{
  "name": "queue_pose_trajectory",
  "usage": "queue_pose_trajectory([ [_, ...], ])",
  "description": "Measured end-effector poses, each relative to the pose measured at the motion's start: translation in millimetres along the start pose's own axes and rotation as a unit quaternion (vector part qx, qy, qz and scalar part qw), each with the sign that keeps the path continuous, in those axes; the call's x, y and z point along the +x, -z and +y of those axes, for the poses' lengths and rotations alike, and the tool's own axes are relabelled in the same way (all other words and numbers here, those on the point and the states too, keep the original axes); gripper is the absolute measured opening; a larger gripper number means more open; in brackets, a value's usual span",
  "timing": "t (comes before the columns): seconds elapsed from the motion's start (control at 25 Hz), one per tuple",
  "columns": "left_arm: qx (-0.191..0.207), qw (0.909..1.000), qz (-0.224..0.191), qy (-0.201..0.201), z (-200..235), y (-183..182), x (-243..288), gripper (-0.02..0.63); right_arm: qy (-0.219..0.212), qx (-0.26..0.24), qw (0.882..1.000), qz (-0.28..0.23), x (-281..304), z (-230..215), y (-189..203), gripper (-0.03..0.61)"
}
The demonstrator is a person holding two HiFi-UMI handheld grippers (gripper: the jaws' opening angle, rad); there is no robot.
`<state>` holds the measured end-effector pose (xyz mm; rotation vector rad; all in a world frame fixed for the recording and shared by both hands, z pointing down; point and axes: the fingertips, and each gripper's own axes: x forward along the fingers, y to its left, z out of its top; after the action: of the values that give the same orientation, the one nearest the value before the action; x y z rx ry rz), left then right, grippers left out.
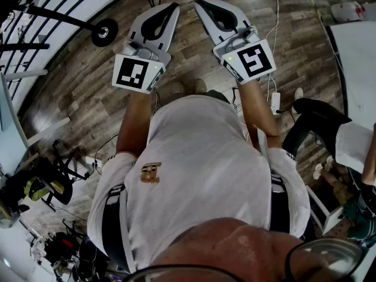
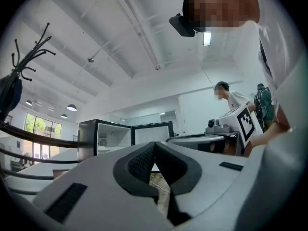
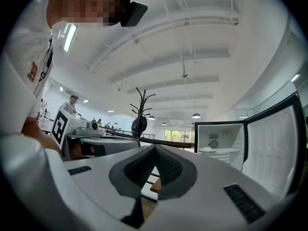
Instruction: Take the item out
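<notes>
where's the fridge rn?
The fridge, door open, stands ahead on the right in the right gripper view, past the right claw; the left gripper view shows it left of centre.

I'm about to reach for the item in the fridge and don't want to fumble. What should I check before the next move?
1. Left gripper empty: ok, jaws together with nothing between.
2. Right gripper empty: ok, jaws together with nothing between.
3. Jaws open, ready to grasp: not ok, both are shut.
4. Fridge door open: ok, swung wide.
5. Item spotted inside: cannot tell, the shelves are too small to read.
6. Grippers at the fridge: not ok, it stands some way ahead.
</notes>
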<state>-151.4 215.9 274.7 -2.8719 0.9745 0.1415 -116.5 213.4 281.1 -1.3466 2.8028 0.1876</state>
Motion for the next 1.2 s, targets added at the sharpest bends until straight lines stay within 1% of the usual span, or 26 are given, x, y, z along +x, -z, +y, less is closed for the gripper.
queue_pose_trajectory([
  [0.08,0.002,1.0,0.0,-0.001,1,1,2,0.017,-0.001,0.002,1.0,-0.011,1,-2,-2,0.032],
  [0.24,0.003,1.0,-0.001,-0.002,1,2,4,0.017,-0.007,0.008,1.0,-0.003,2,-3,3,0.034],
  [0.64,0.004,1.0,-0.001,-0.002,6,3,16,0.017,0.0,0.011,1.0,-0.009,6,-15,3,0.034],
  [0.92,0.005,1.0,0.001,-0.003,5,3,36,0.017,0.001,0.012,1.0,-0.01,2,-37,3,0.034],
  [1.2,0.009,0.9999,0.003,-0.012,0,9,70,0.017,-0.006,0.013,1.0,-0.012,-4,-71,9,0.034],
])
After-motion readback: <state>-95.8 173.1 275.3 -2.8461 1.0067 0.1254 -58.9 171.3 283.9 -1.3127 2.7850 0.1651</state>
